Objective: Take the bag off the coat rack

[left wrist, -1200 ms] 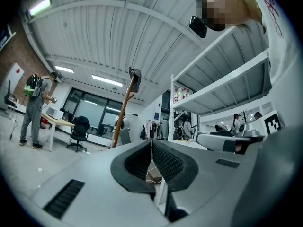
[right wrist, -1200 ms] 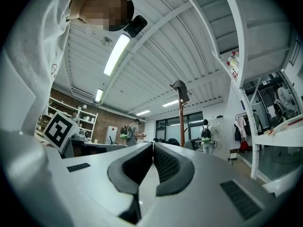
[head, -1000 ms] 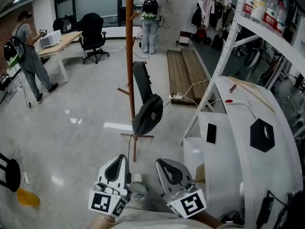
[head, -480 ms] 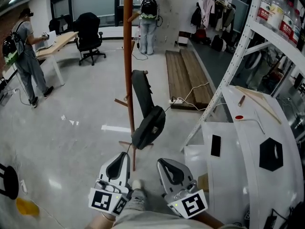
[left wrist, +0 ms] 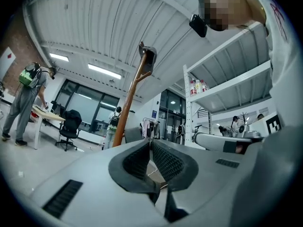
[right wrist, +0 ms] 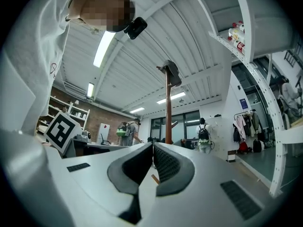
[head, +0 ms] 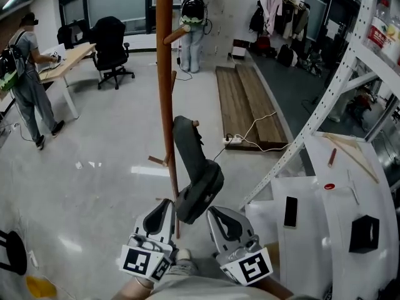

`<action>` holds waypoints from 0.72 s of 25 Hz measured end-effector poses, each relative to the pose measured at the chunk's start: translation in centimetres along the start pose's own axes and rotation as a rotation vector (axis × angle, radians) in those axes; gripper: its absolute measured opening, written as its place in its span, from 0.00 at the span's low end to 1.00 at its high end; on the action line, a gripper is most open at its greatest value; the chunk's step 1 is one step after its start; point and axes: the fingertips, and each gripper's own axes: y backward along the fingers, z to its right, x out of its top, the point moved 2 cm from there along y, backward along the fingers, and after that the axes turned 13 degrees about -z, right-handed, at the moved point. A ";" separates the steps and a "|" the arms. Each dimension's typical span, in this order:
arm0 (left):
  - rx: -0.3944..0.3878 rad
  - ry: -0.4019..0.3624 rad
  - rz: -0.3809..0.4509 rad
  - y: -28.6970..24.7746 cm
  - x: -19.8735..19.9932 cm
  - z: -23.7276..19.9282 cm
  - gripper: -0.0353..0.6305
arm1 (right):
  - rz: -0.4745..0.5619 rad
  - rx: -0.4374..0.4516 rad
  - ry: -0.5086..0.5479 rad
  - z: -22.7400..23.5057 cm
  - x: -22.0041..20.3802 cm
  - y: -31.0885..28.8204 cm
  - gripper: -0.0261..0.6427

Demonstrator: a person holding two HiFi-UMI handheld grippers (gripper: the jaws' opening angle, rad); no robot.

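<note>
A black bag point(head: 199, 189) hangs by its wide strap point(head: 184, 139) from a low peg on the brown coat rack pole point(head: 165, 74). In the head view it dangles just beyond and between my two grippers. My left gripper point(head: 164, 206) and right gripper point(head: 216, 212) sit at the bottom of the view, both shut and empty, pointing up toward the bag. In the left gripper view the pole point(left wrist: 128, 105) rises beyond my shut left gripper point(left wrist: 150, 148). The right gripper view shows the pole point(right wrist: 168, 112) straight ahead of my right gripper point(right wrist: 153, 152).
A white metal shelving unit point(head: 337, 86) stands to the right, over a white curved table point(head: 312, 242) with a phone point(head: 290, 211). Wooden planks point(head: 244, 99) lie on the floor behind. One person point(head: 22, 74) stands at a desk on the left, another point(head: 190, 24) at the back wall.
The rack and bag have come closer in the head view, and the bag now hangs right in front of both grippers. Both grippers stay shut.
</note>
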 end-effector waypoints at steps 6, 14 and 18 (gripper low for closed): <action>-0.050 0.004 -0.059 -4.4 0.2 -2.2 0.08 | 0.014 -0.010 -0.015 2.2 0.6 -4.7 0.07; -0.101 0.034 -0.048 -7.5 0.7 -3.4 0.13 | -0.001 -0.047 -0.050 4.2 -0.1 -7.1 0.07; -0.114 0.060 -0.075 -8.2 0.4 -3.3 0.23 | -0.005 -0.053 -0.050 4.3 0.1 -6.9 0.07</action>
